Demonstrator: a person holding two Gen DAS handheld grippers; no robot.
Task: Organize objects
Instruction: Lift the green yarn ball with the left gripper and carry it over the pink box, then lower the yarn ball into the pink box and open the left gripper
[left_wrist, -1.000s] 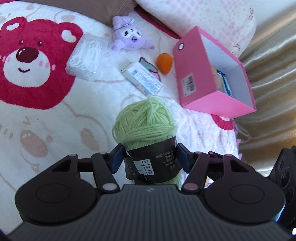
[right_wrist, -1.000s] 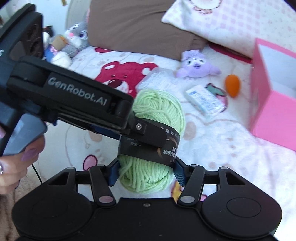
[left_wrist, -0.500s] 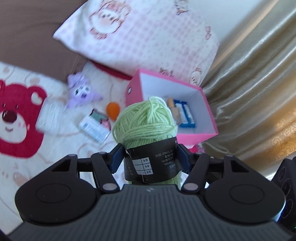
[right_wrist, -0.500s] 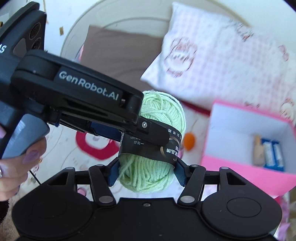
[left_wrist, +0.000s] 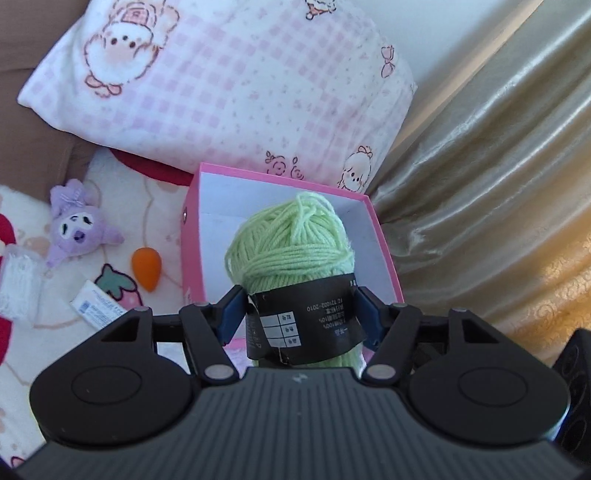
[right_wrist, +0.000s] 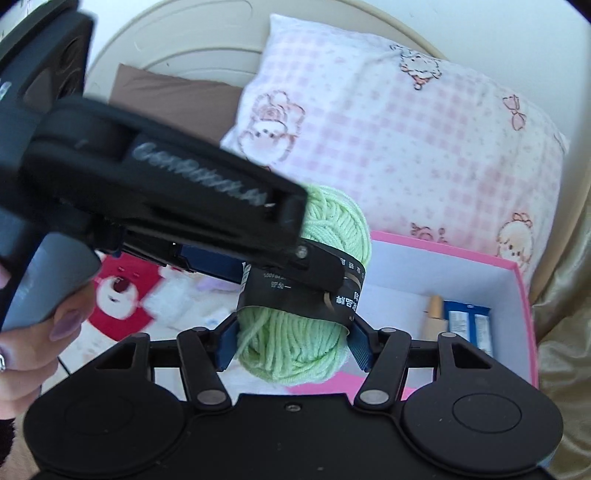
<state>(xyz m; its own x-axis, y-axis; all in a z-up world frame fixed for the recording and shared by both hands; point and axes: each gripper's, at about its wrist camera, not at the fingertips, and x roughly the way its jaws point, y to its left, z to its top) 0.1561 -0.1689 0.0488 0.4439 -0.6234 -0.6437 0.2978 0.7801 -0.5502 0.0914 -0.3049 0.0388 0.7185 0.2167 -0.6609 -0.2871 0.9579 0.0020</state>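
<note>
A green yarn ball (left_wrist: 291, 243) with a black paper band is held by both grippers at once. My left gripper (left_wrist: 299, 314) is shut on its band end. My right gripper (right_wrist: 291, 339) is shut on its lower part (right_wrist: 295, 347), with the left gripper (right_wrist: 166, 206) crossing above it. The yarn hangs over the open pink box (left_wrist: 192, 236), whose white inside (right_wrist: 406, 280) holds a blue packet (right_wrist: 467, 325) and a tan stick (right_wrist: 436, 314). A purple plush (left_wrist: 79, 225), an orange egg-shaped sponge (left_wrist: 146, 267) and a white packet (left_wrist: 98, 308) lie on the blanket left of the box.
A pink checked pillow (left_wrist: 229, 85) lies behind the box. A gold curtain (left_wrist: 491, 177) hangs at the right. A brown cushion (right_wrist: 173, 92) sits at the back left. A clear bag of white items (left_wrist: 18, 284) lies at the far left on the bear blanket (right_wrist: 118, 295).
Both grippers carried the yarn ball up and rightward from over the blanket to over the pink box. The box now sits directly behind the yarn.
</note>
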